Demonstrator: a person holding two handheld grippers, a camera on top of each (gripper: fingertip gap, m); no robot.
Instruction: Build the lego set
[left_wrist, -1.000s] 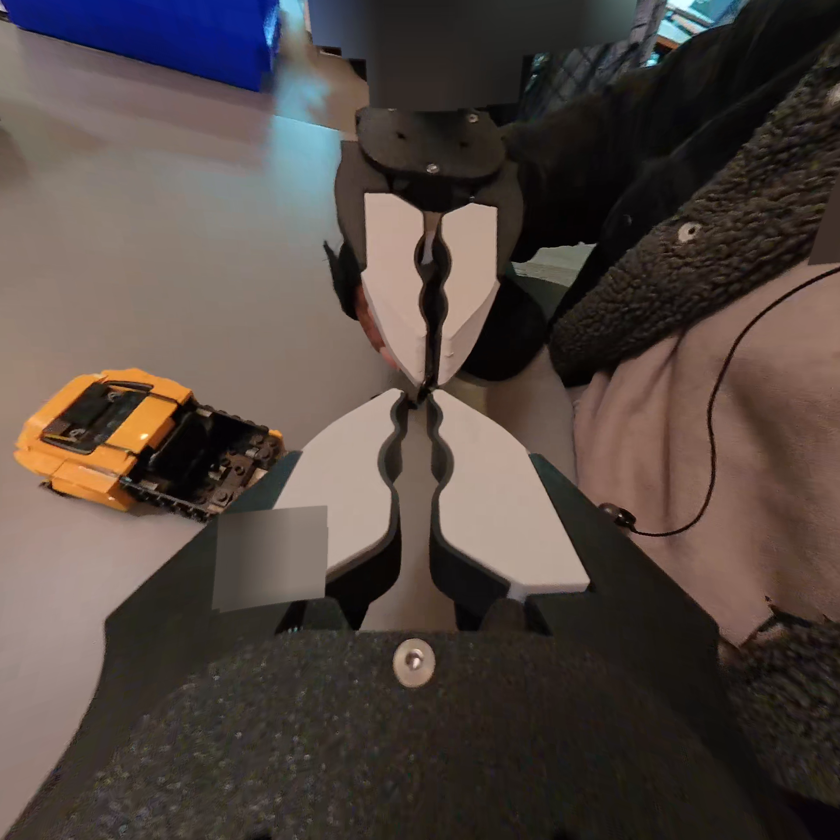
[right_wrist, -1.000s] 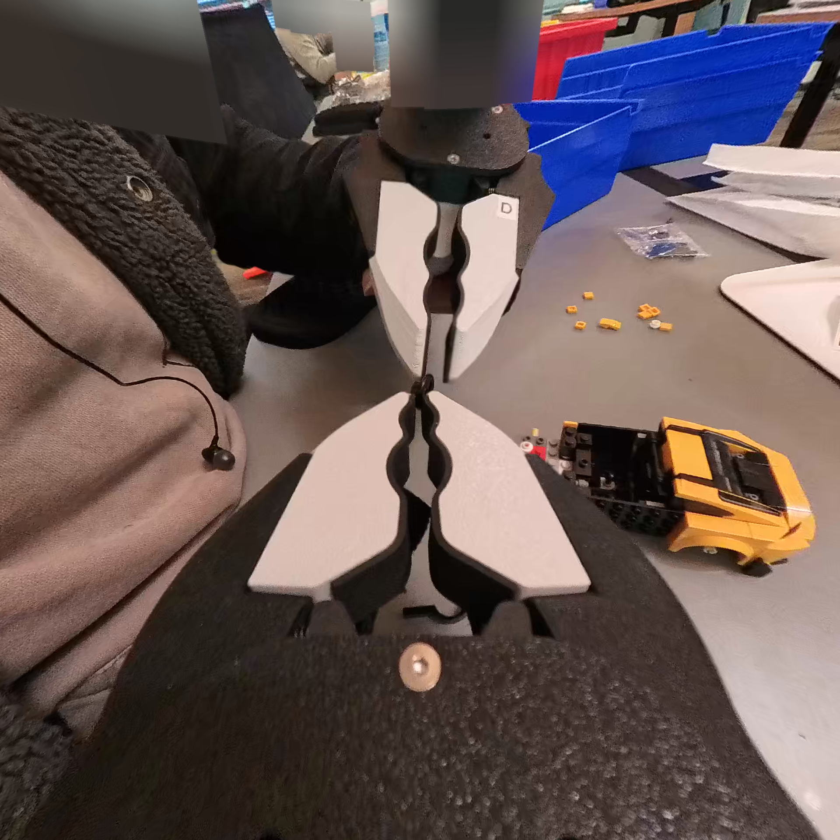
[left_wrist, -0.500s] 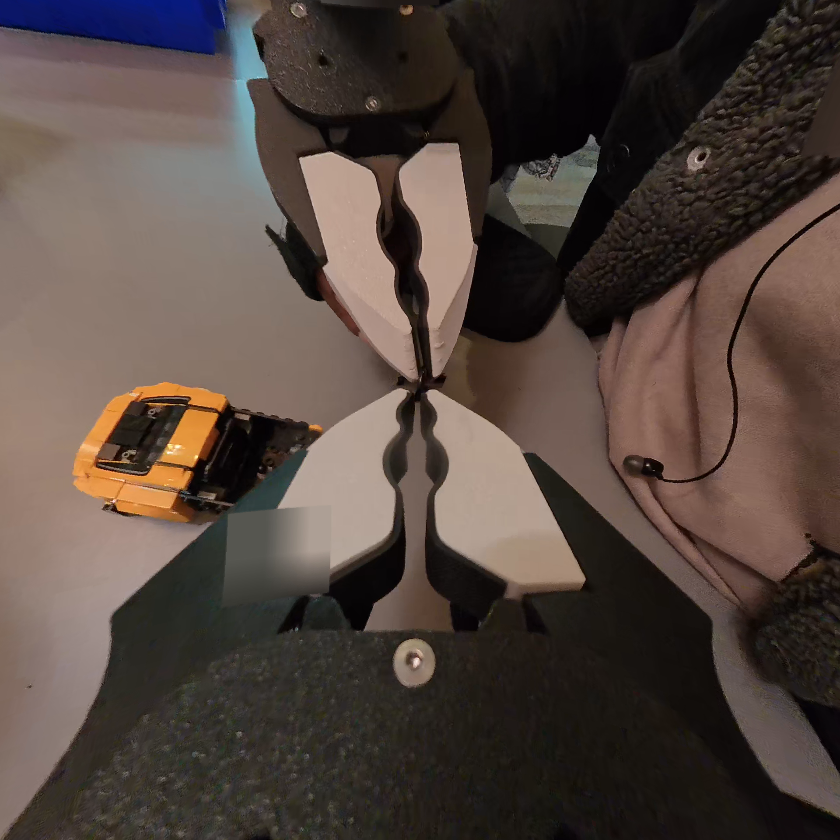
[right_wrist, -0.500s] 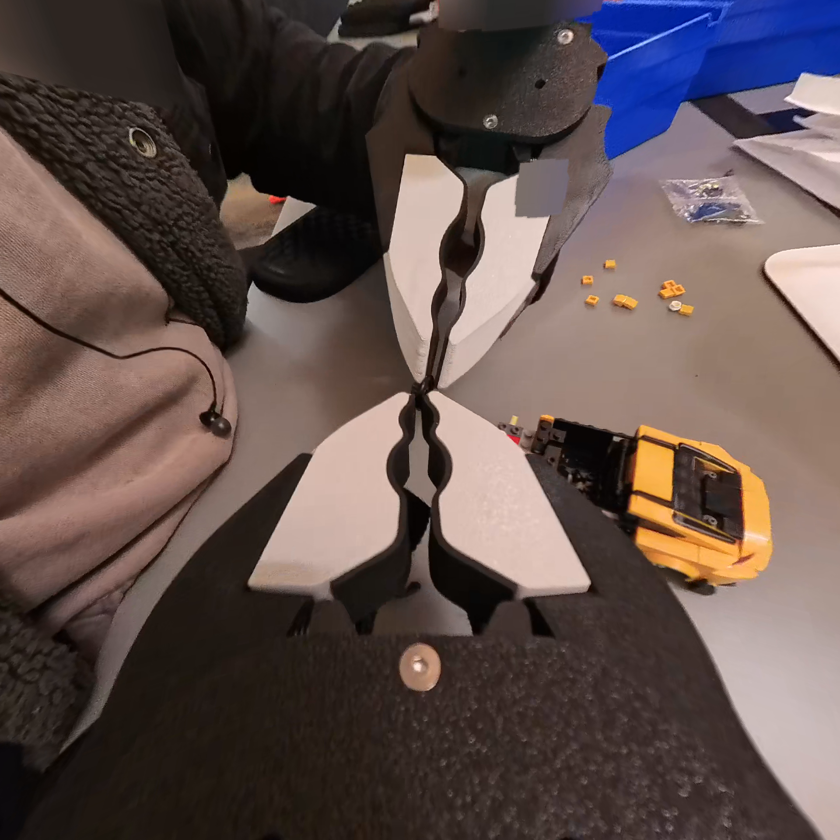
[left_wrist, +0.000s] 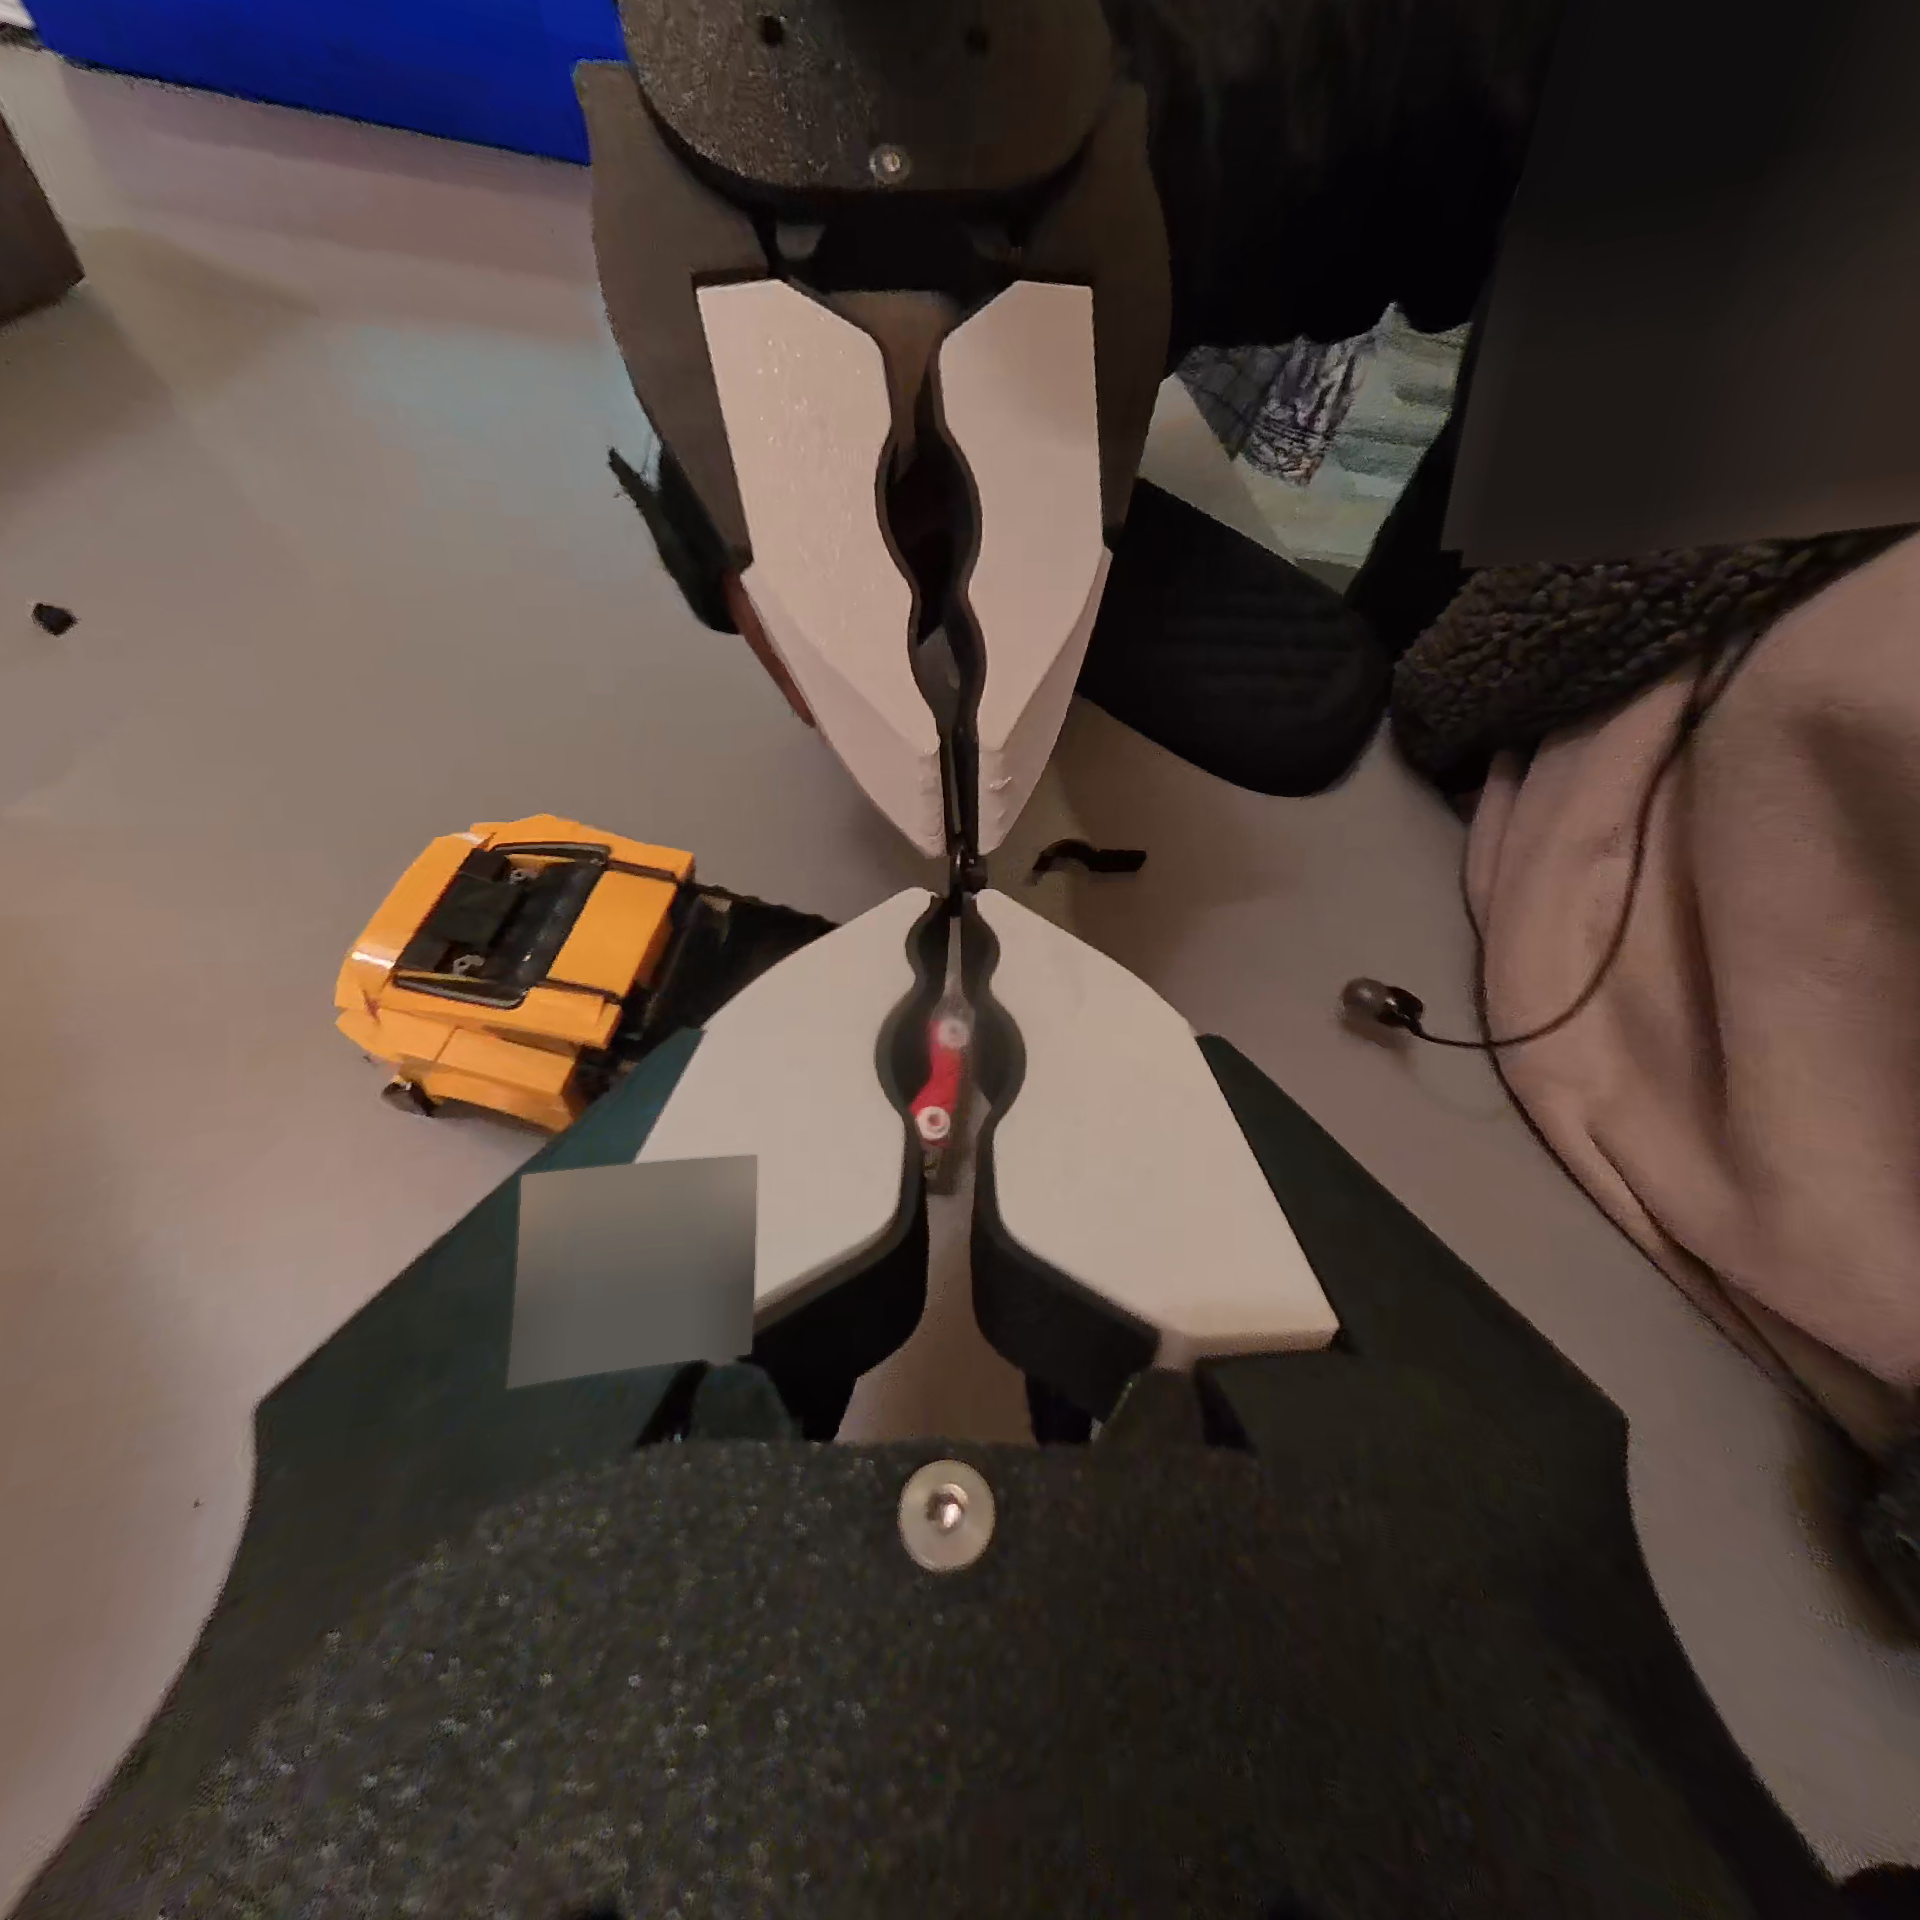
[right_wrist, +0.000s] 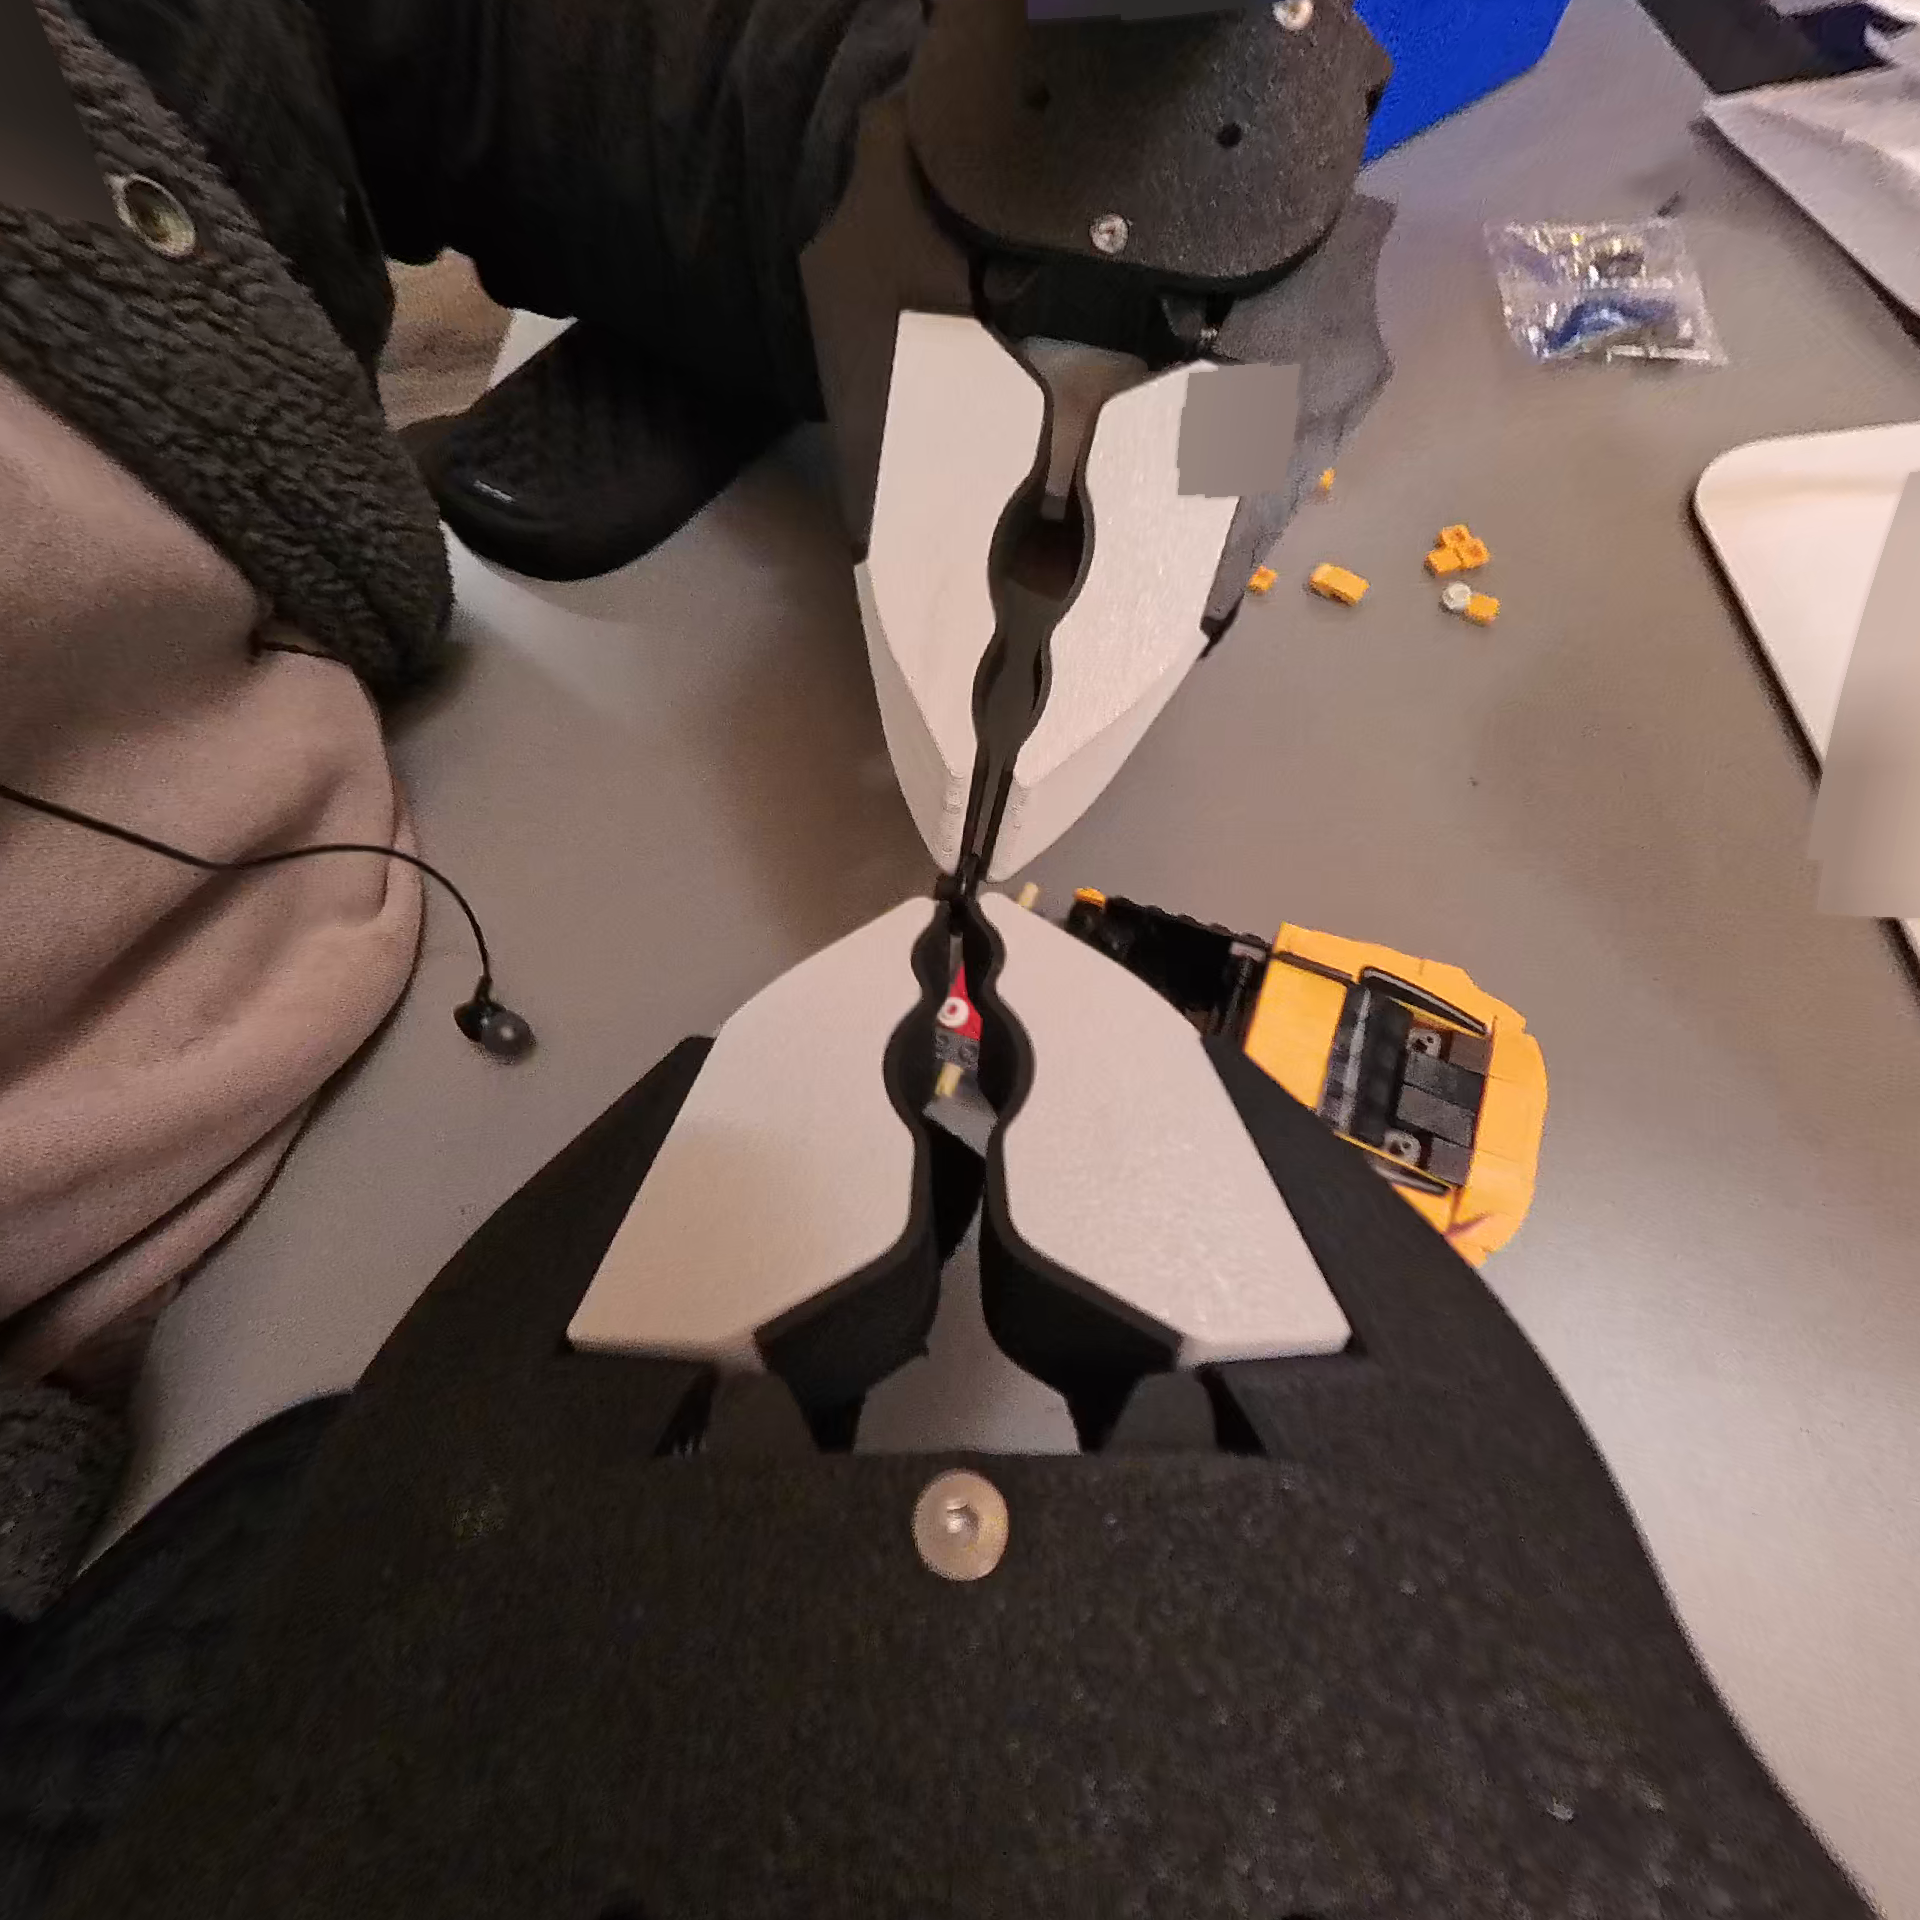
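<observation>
**Two grippers tip to tip over the grey worktop, a tiny black piece pinched between them**

Seen from the left wrist, far left on the worktop (left_wrist: 260, 468) lies a small black scrap (left_wrist: 52, 619), then the yellow and black brick-built car (left_wrist: 499, 966), part-built, with its open black end turned toward the grippers. Just right of it the left gripper (left_wrist: 962, 902) has its white fingers (left_wrist: 810, 1070) drawn narrow, almost together, nipping a small black piece (left_wrist: 966, 868) at the very tips. The right gripper (left_wrist: 961, 847) meets it head-on from the far side, fingers equally narrow, and grips the same piece. Through the slot of the left fingers a little red part (left_wrist: 940, 1075) shows on the worktop below. Right of the tips lies a black curved sliver (left_wrist: 1086, 858), then an earbud (left_wrist: 1377, 1003) on its black wire, against a person's pinkish garment (left_wrist: 1714, 987).

From the right wrist the car (right_wrist: 1382, 1060) lies just right of the fingers; beyond it, loose orange bricks (right_wrist: 1455, 556) and a clear bag of parts (right_wrist: 1600, 296).
</observation>
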